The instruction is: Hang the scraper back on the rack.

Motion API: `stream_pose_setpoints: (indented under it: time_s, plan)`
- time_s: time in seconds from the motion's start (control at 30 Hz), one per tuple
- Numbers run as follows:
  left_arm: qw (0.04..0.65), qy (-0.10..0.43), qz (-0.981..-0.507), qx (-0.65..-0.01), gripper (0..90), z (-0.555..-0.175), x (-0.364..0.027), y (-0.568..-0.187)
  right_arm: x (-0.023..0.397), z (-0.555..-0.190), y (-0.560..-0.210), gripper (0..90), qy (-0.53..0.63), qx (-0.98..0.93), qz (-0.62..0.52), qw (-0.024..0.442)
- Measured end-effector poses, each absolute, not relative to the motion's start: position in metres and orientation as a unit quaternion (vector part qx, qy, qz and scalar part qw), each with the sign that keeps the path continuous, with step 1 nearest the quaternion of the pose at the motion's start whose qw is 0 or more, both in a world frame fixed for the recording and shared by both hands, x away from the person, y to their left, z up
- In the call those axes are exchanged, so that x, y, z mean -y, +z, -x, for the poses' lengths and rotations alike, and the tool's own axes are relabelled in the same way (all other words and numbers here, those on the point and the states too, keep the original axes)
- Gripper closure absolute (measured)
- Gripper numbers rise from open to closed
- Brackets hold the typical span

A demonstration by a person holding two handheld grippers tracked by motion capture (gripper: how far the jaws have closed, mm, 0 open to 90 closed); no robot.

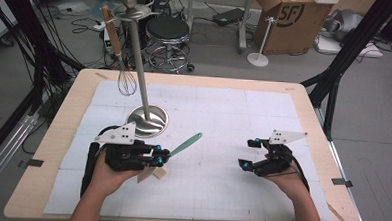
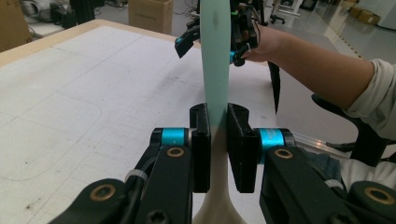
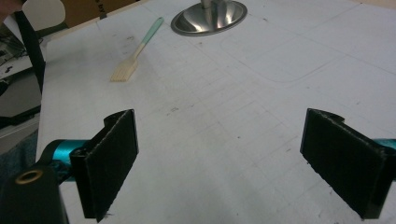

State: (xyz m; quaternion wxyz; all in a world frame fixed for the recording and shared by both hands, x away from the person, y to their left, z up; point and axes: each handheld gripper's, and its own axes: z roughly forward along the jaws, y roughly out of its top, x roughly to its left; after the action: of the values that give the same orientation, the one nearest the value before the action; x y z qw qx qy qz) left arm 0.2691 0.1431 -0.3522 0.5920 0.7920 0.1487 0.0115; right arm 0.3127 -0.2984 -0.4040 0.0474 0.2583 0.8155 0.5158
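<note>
One spatula is held in the left gripper. The jaws are clamped on it near the join of the pale green handle and the cream-coloured blade. In the left gripper view the spatula rises straight up between the two black pads, and both pads press against its flat sides. In the high view the green handle points away from the gripper toward the stand, while the blade end sticks out on the person's side, low over the tabletop.

One right gripper sits well to the right of the stand, with its jaws spread wide and nothing between them. The right gripper view confirms this: two pads stand far apart over bare mat.

One steel stand occupies the far left part of the white mat. Its round base lies just beyond the left gripper, and its pole leans slightly in the high view. One whisk with a wooden handle hangs from the top of the stand, to the left of the pole.

Count: two grippers, one spatula, one stand, one whisk, one mat. Two hands hold the grippers, one each. The spatula is in front of the stand base and close to it.
</note>
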Motion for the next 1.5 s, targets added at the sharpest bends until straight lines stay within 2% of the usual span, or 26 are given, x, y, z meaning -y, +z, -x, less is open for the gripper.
stream_pose_setpoints:
  time_s: [0.63,1.07,1.5]
  plan:
    - [0.638,0.022,-0.756,-0.143,80.5,-0.274,-0.163,-0.328,0.298,-0.312,-0.403,11.1,0.518,-0.815,-0.256,0.048]
    - [0.640,0.074,-0.749,-0.155,80.5,-0.287,-0.195,-0.296,0.298,-0.313,-0.404,11.1,0.520,-0.814,-0.255,0.048]
    - [0.650,0.060,-0.741,-0.159,80.5,-0.306,-0.223,-0.287,0.298,-0.314,-0.405,11.1,0.516,-0.817,-0.256,0.041]
